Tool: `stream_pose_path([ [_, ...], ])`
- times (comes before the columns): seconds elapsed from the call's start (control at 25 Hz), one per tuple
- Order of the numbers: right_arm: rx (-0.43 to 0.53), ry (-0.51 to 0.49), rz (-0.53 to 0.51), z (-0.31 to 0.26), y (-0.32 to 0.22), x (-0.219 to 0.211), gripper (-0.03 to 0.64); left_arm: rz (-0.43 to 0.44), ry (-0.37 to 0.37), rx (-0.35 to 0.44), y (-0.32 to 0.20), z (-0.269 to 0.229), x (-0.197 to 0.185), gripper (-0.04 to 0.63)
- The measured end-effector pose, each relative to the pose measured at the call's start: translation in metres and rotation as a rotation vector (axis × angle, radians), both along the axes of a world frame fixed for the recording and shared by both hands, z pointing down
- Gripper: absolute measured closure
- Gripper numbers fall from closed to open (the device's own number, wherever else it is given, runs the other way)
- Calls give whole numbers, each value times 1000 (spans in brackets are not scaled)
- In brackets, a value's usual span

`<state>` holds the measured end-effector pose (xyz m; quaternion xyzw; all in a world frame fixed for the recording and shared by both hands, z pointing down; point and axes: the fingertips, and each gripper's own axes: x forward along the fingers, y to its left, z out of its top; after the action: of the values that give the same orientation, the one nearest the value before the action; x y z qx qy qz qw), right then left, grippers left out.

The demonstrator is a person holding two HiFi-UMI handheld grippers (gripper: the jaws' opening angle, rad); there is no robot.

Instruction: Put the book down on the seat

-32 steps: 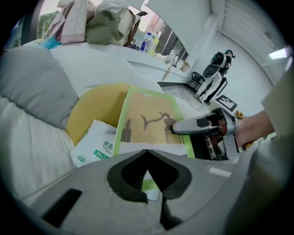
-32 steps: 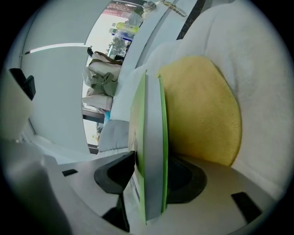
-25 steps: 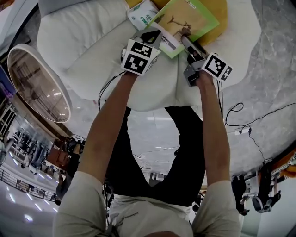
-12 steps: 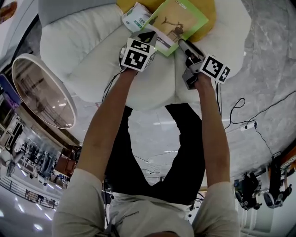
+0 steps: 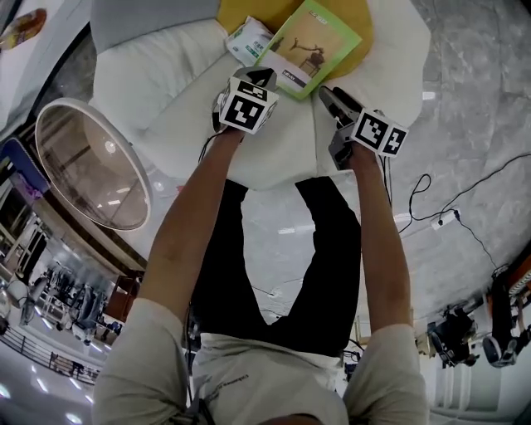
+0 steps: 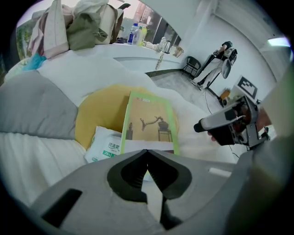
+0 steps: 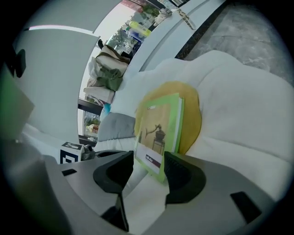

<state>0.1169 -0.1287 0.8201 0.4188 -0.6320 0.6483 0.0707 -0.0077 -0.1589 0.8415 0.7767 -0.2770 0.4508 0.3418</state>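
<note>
The fingers (image 6: 131, 170) of the left gripper (image 6: 147, 151) are seen clenched tip to tip, with nothing caught between them. The fingers (image 7: 181, 176) of the right gripper (image 7: 149, 158) are spread wide and have just been opening. The near corner of the book (image 7: 161, 121) shows in the gap between them, but it is touched by neither pad and so is released.

In the head view the left gripper (image 5: 261, 76) and the right gripper (image 5: 325, 93) are held side by side above the front of the seat (image 5: 166, 83), each just short of the book's near edge. The book (image 5: 311, 46) is found at two o'clock from the left fingertips and at eleven o'clock from the right ones.

The book (image 6: 149, 121) has been laid cover up on the seat. Its far part is carried by a yellow cushion (image 5: 365, 17) and its near end by the white upholstery. A pack of wipes (image 5: 247, 40) is set just beside it at nine o'clock; whether its edge is tucked under the book cannot be told. A grey cushion (image 6: 32, 105) is seen at nine o'clock from the yellow cushion (image 6: 98, 110) in the left gripper view.
</note>
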Motion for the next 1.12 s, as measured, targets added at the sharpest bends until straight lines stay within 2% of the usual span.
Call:
stream_pose_path([
  [0.32, 77, 35, -8, -88, -7, -23, 414, 60, 2, 5, -6, -83, -18, 588],
  [0.48, 130, 93, -79, -128, -9, -30, 414, 80, -2, 23, -8, -123, -18, 588],
  [0.64, 169, 173, -179, -159, -5, -41, 414, 57, 33, 26, -1, -165, -7, 588],
  [0.92, 167, 210, -233, -215, 7, -64, 414, 55, 69, 21, 16, -238, -2, 588],
  [1.12, 261, 336, -397, -266, 10, -71, 414, -32, 141, 70, 3, -298, -9, 588],
])
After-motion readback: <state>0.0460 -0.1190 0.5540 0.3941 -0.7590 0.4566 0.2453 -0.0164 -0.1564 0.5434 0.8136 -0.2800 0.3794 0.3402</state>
